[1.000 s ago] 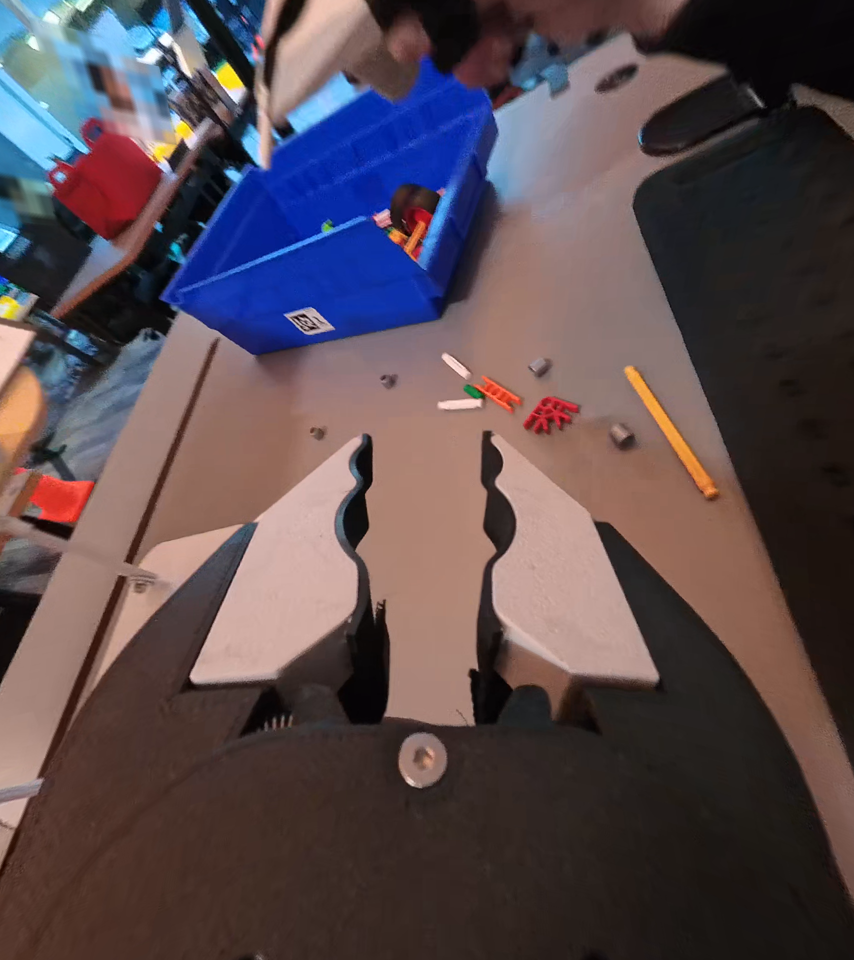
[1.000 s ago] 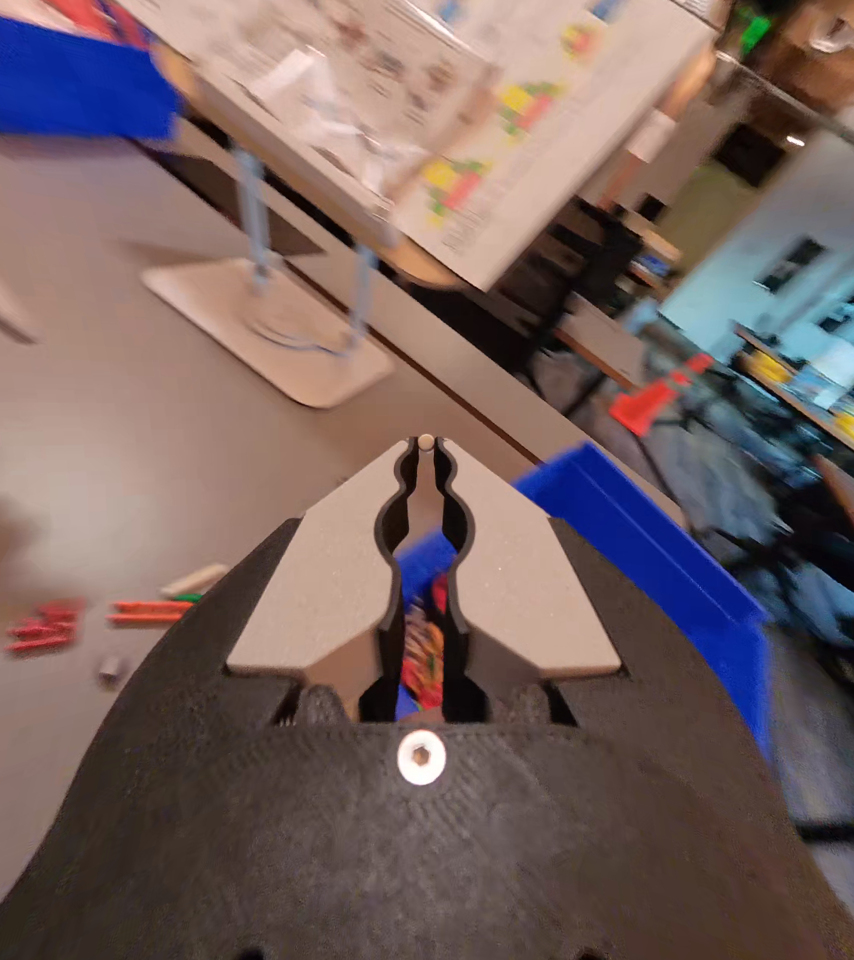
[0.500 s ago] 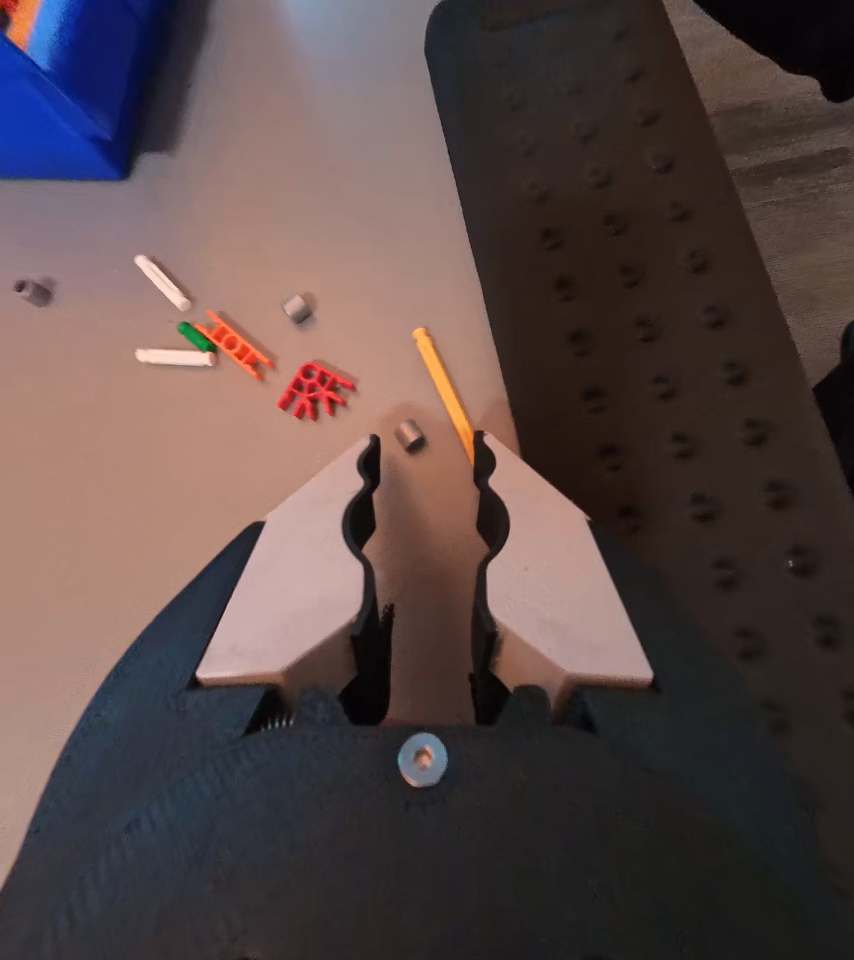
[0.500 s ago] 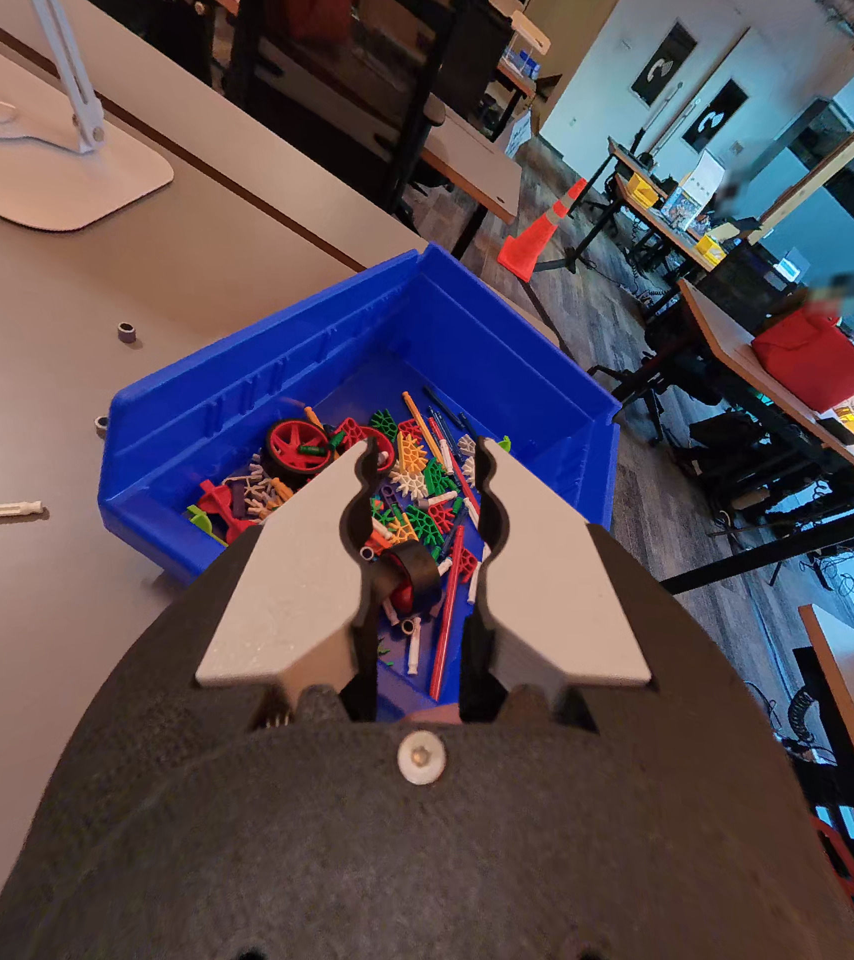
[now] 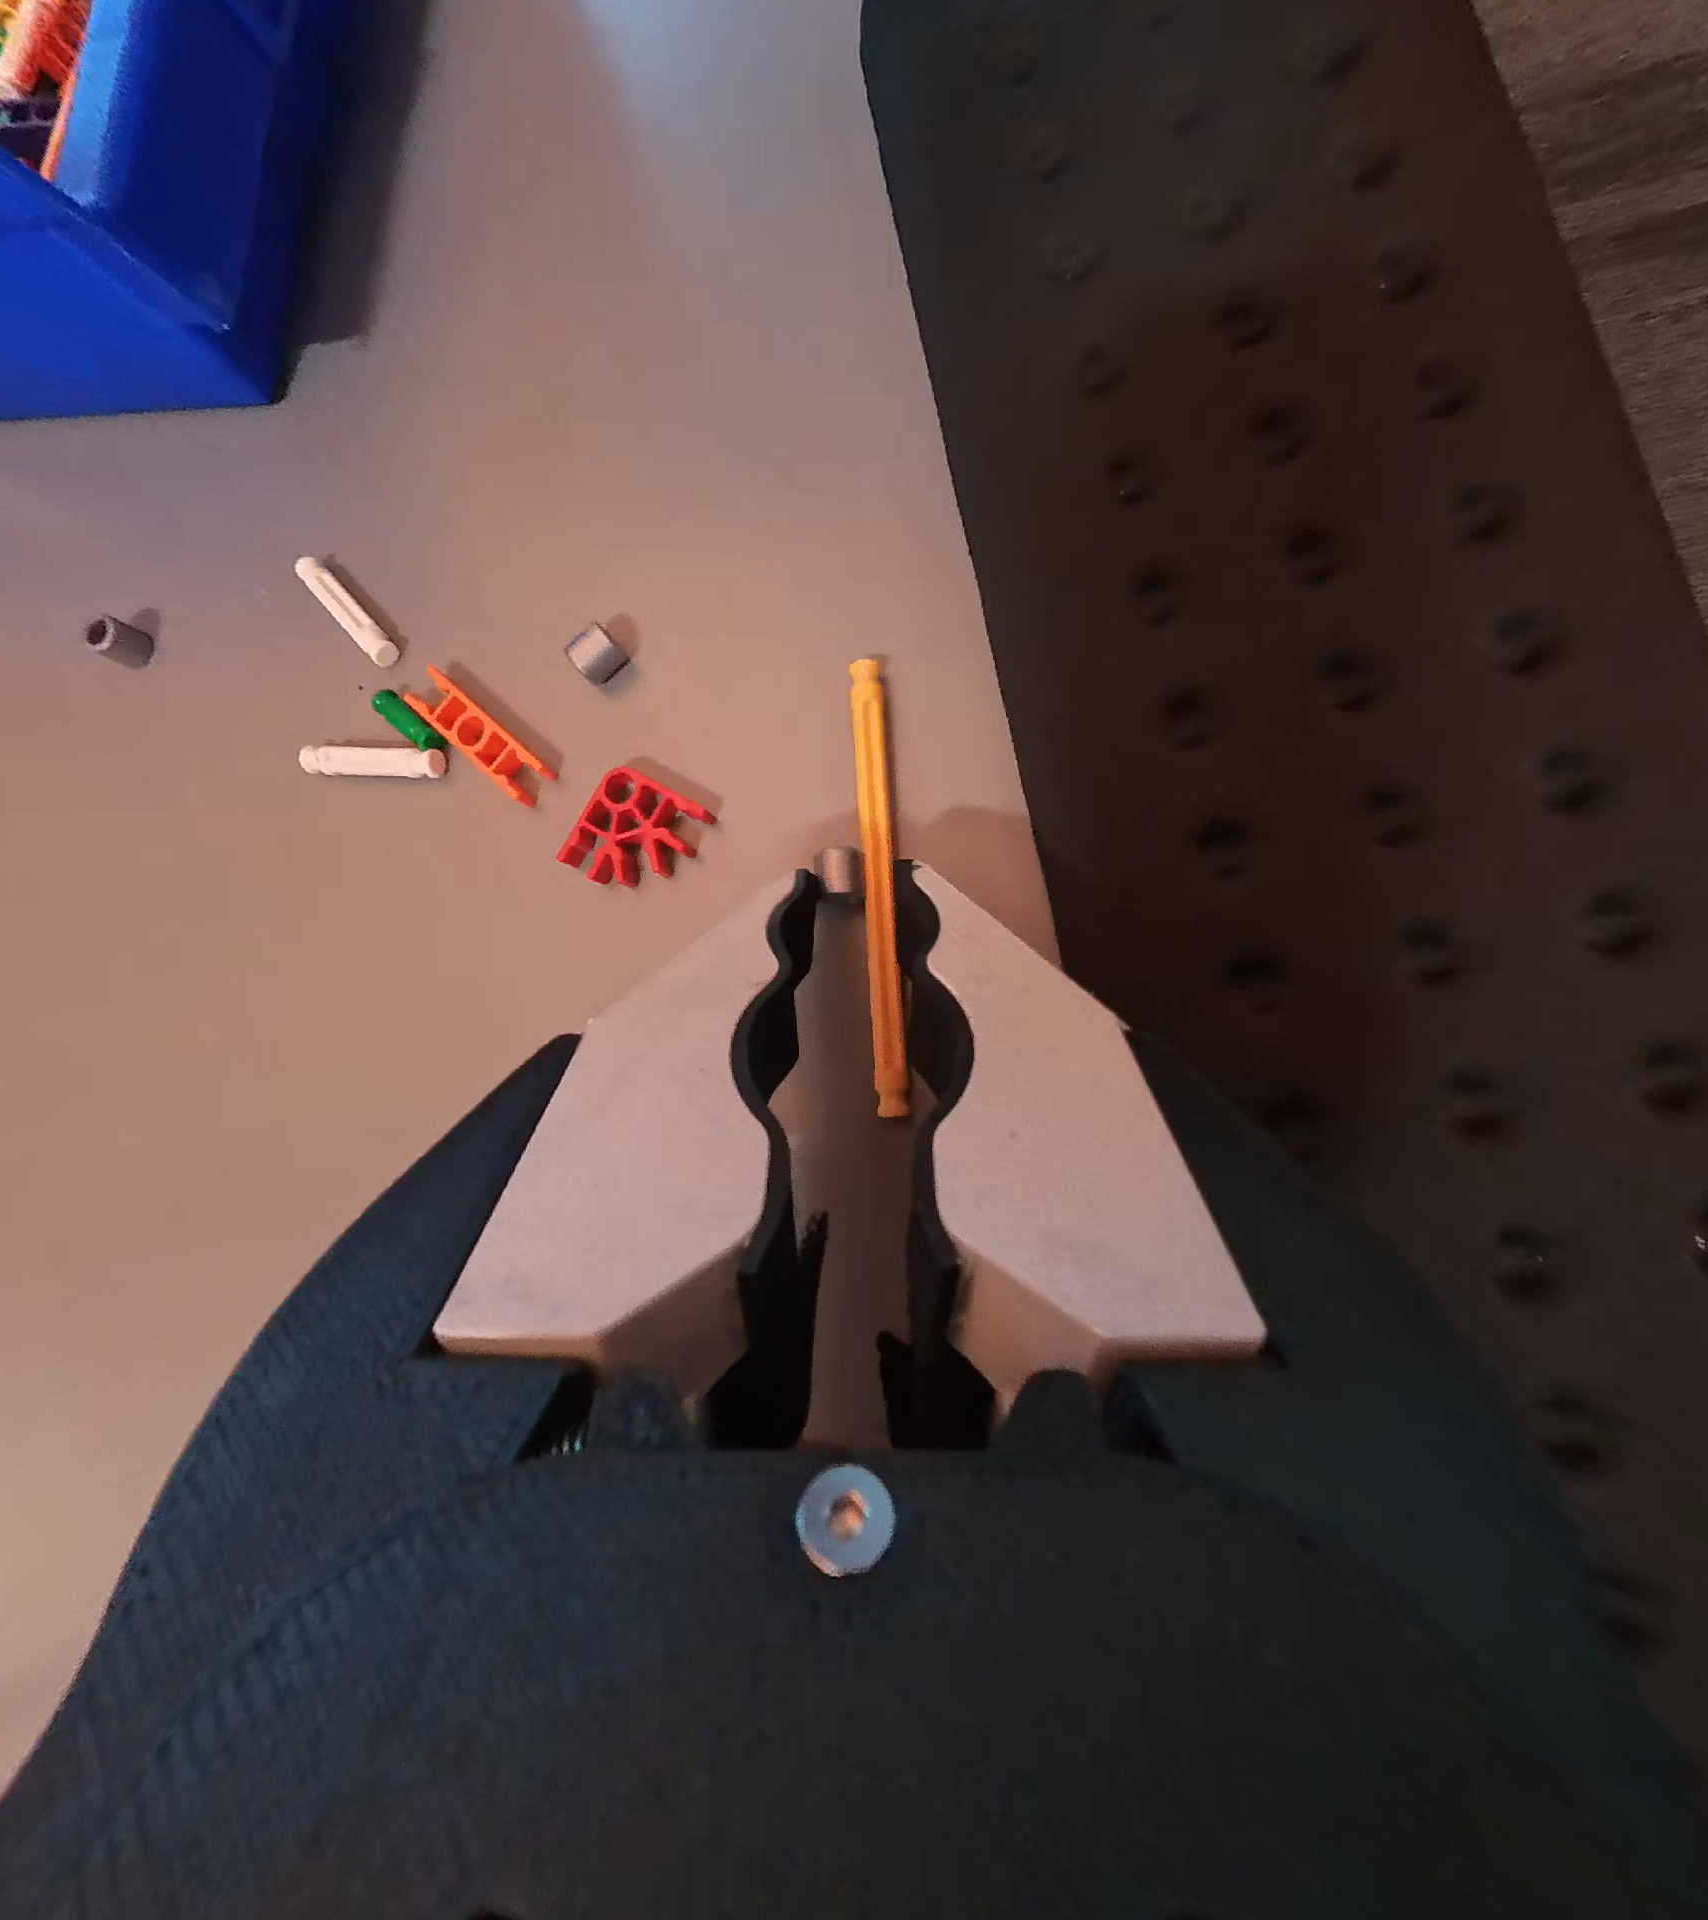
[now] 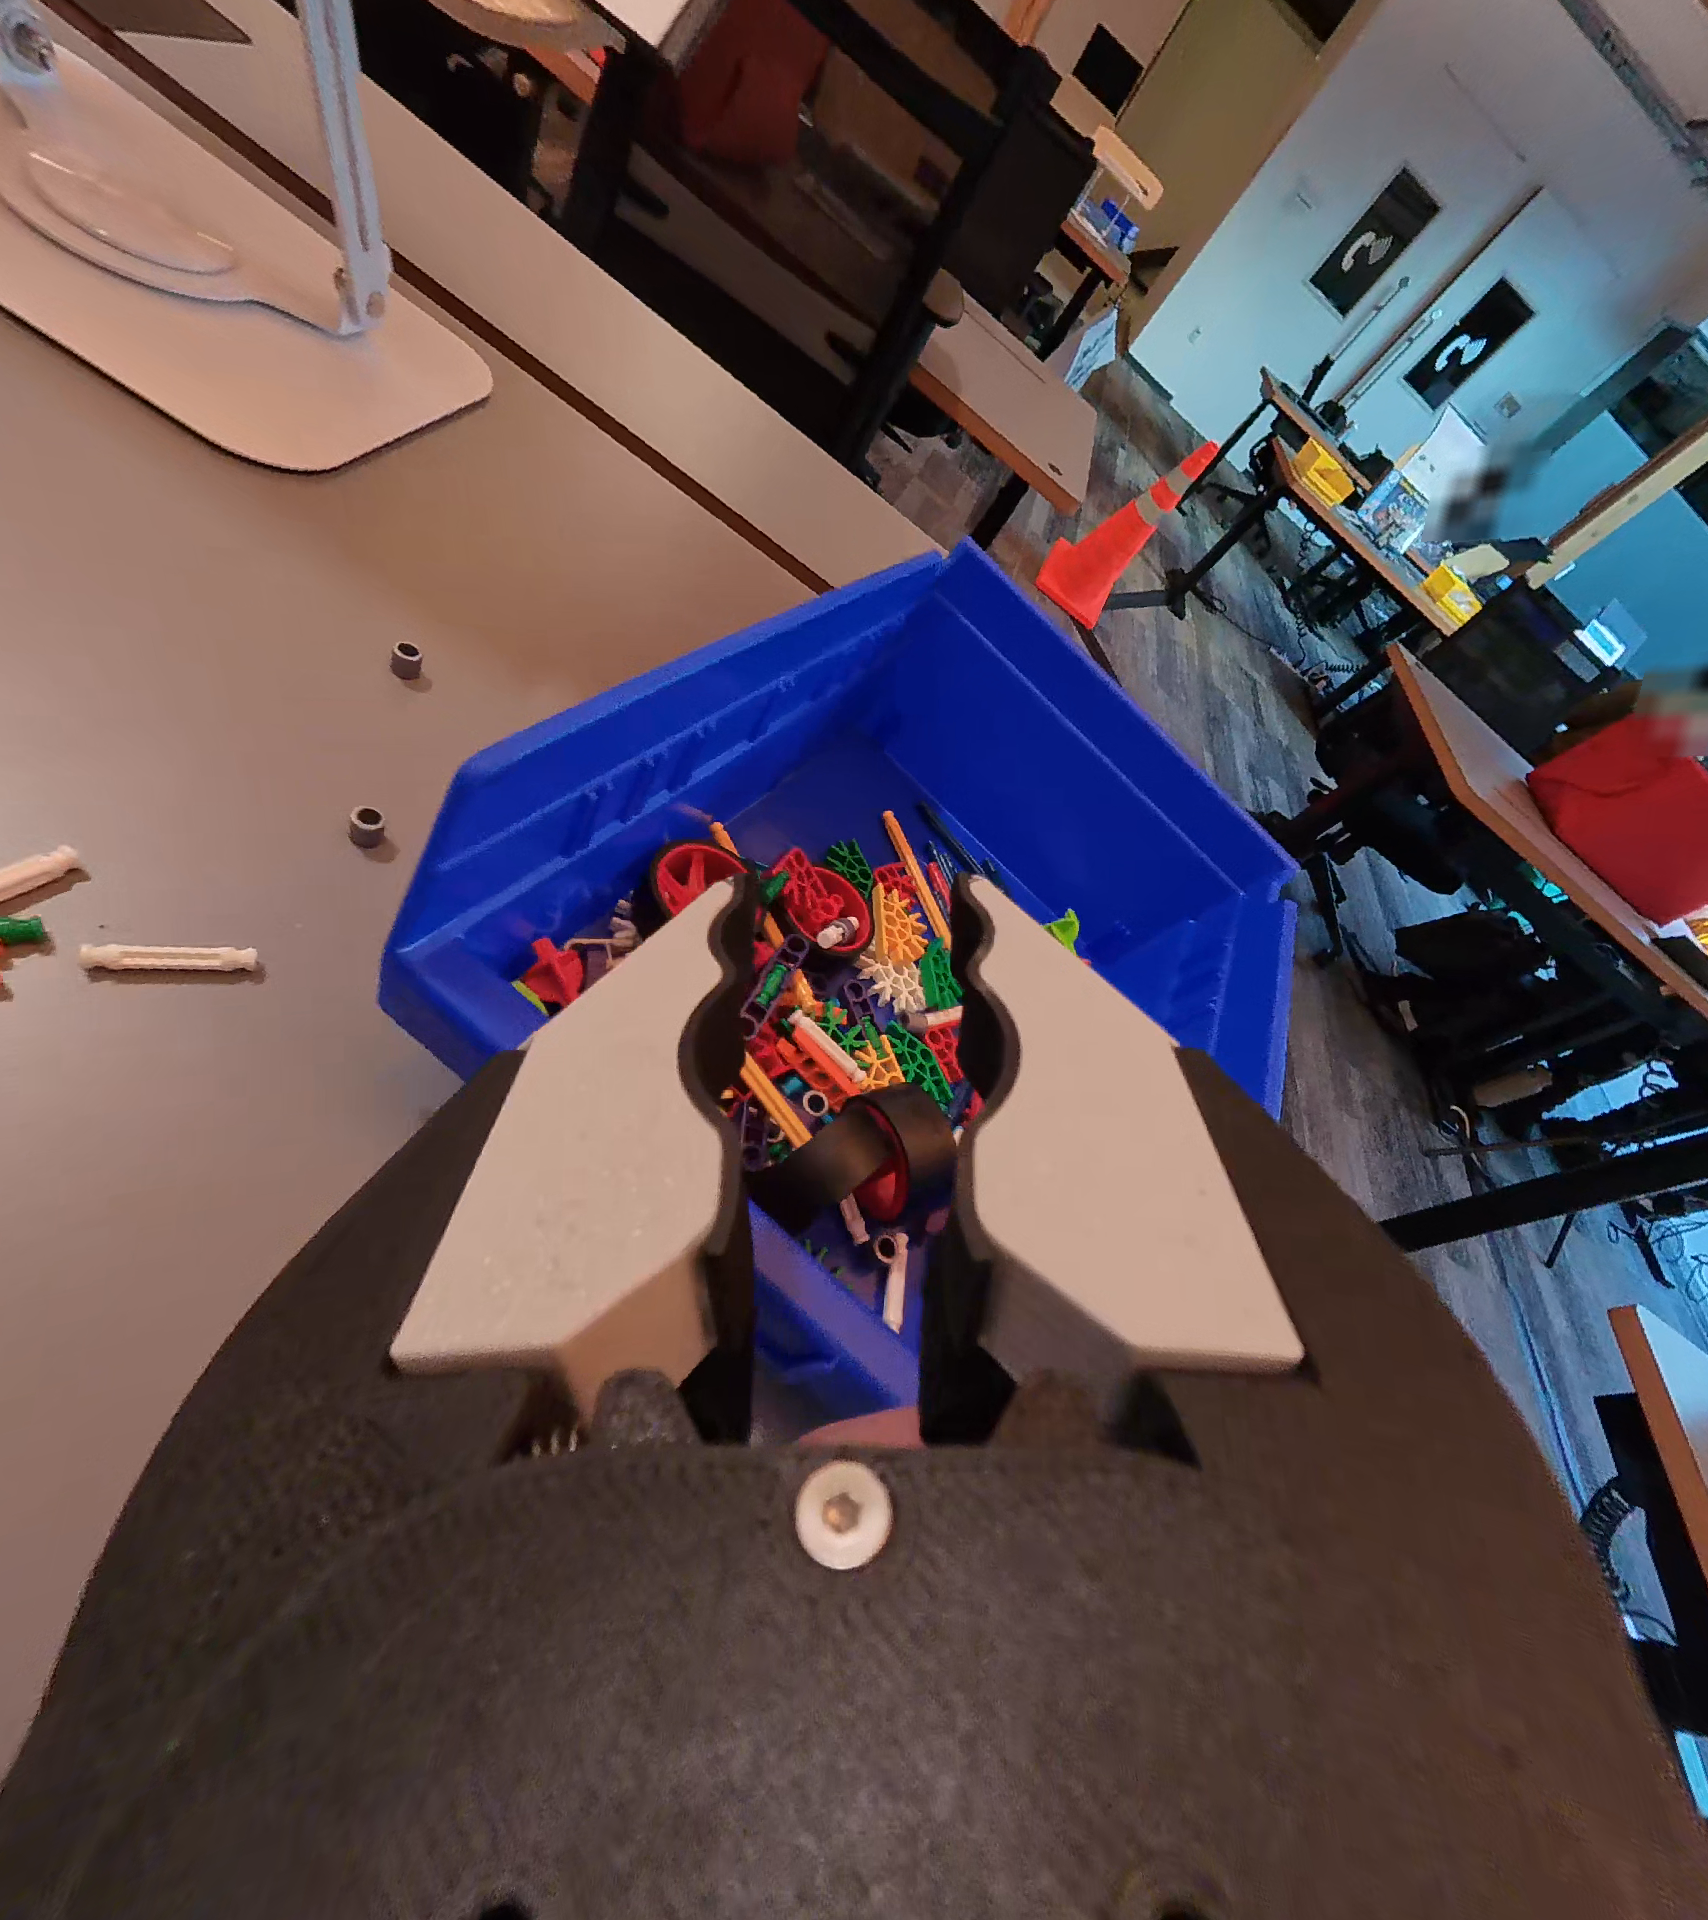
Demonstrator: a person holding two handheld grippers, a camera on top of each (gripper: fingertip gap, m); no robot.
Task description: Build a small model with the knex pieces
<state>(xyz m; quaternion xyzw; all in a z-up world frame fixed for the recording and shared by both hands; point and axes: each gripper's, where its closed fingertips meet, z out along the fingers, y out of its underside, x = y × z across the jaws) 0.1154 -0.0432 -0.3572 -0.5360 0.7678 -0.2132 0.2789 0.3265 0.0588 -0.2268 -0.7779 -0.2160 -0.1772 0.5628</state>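
Observation:
My left gripper (image 5: 860,883) is open, low over the table, with a yellow rod (image 5: 877,883) lying between its fingers close to the right one. A small grey spacer (image 5: 837,869) sits at the fingertips. A red connector (image 5: 634,827), an orange connector (image 5: 481,736), a green rod (image 5: 408,719) and two white rods (image 5: 372,761) lie to the left. My right gripper (image 6: 855,894) is open and empty above the blue bin (image 6: 1089,769), which holds many coloured building pieces and a black-and-red wheel (image 6: 855,1148).
A black perforated mat (image 5: 1349,623) lies right of the left gripper. The blue bin's corner (image 5: 50,260) is at the upper left. A white stand base (image 6: 206,343) sits on the table. Grey spacers (image 6: 367,826) lie near the bin. The table edge runs behind the bin. The grippers' ends are close to 25 centimetres from one another. Measured from the fingertips, the red connector (image 5: 634,827) is 4 centimetres or so from the left gripper and 20 centimetres from the right.
My left gripper swung from the bin towards the mat and came down around the yellow rod. My right gripper was shut on a small piece, opened, and moved over the bin.

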